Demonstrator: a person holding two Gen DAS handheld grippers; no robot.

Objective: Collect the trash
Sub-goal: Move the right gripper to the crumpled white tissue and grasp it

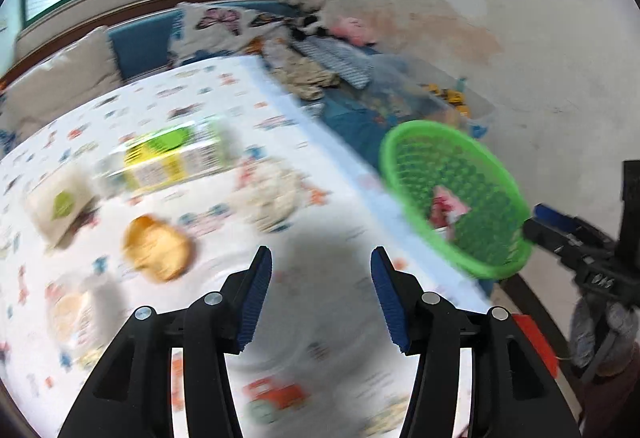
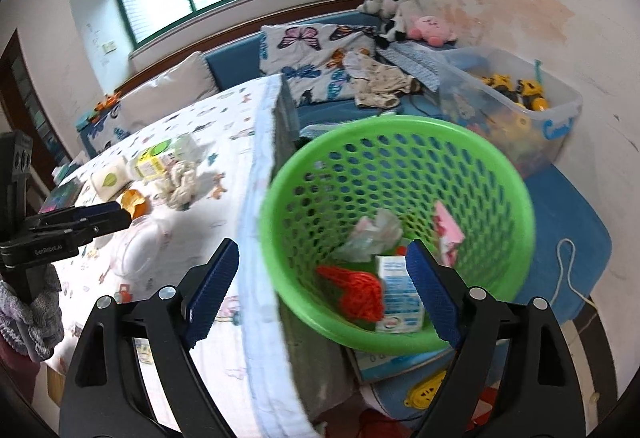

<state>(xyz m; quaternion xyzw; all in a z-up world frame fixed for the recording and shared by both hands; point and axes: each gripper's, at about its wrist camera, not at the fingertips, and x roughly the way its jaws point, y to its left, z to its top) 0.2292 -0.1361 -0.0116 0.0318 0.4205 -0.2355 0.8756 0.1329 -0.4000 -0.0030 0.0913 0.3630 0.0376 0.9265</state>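
Your left gripper (image 1: 321, 288) hovers over the tabletop (image 1: 328, 238) with its jaws spread wide and nothing between them. Your right gripper (image 2: 320, 286) is wide open too, poised over the green basket (image 2: 496, 174) just off the right edge. A milk carton (image 2: 394, 290) and red netting (image 2: 356, 288) lie inside. Crumpled tissue (image 2: 180, 182) sits mid-table.

black plastic grippers (image 1: 321, 294) (image 2: 322, 292); ribbed blue finger pads (image 1: 256, 298); silver pivot screws; grey knitted sleeve (image 2: 28, 314).

Green basket (image 1: 456, 198) beside table (image 1: 320, 174)
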